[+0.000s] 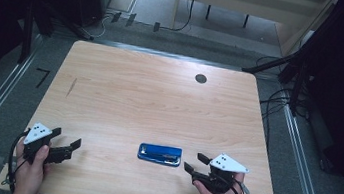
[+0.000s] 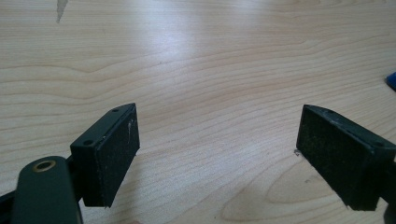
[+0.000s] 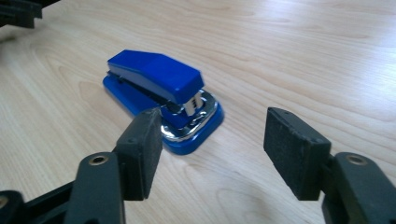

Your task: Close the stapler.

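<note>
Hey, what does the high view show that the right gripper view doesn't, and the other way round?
High view: both hands, the whole table with its dark round hole, the floor and cables beyond, and the left claw.

Right gripper view: the stapler's chrome front plate close up, and the right claw's pads standing apart with nothing between them.

Both: the blue stapler lying on the wooden tabletop, just ahead of the right claw.

The blue stapler (image 1: 159,154) is the one obstacle on the bench (image 1: 160,95), lying near its near edge. Beyond the stapler the wood runs bare to the far edge, past a small dark round hole (image 1: 201,78). Left of the stapler, bare wood separates it from my left hand-held gripper (image 1: 66,146). My right hand-held gripper (image 1: 195,163) sits just right of the stapler, a narrow gap between them.
</note>
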Demonstrator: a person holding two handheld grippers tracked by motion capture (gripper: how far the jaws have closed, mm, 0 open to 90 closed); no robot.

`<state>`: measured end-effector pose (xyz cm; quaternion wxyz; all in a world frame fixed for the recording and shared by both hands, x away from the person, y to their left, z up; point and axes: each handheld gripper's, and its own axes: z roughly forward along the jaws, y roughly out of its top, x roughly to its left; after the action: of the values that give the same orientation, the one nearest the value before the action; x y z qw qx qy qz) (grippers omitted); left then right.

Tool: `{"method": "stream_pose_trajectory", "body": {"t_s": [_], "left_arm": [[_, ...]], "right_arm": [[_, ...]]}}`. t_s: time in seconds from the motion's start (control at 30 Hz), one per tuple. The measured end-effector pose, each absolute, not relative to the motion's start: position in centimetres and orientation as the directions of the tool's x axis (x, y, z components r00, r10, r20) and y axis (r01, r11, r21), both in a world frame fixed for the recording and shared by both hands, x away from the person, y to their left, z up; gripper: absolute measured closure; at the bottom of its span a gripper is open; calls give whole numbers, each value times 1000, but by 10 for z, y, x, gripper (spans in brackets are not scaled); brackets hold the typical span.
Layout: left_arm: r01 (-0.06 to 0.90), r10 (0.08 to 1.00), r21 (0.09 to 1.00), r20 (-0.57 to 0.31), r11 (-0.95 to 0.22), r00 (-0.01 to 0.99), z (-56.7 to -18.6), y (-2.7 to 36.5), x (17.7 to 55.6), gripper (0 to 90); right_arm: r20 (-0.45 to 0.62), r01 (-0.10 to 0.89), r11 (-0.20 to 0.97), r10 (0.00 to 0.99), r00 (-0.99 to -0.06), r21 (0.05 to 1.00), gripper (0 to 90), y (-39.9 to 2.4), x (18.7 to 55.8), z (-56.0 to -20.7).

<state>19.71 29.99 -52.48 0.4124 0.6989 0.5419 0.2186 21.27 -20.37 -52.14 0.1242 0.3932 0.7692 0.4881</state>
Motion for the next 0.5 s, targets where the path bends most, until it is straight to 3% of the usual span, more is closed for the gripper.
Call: {"method": "stream_pose_trajectory", "body": {"t_s": [0.5], "left_arm": [[577, 938, 814, -144, -69, 315, -525, 300, 197, 138]], "right_arm": [[213, 499, 179, 747, -629, 848, 264, -228, 217, -520]]}}
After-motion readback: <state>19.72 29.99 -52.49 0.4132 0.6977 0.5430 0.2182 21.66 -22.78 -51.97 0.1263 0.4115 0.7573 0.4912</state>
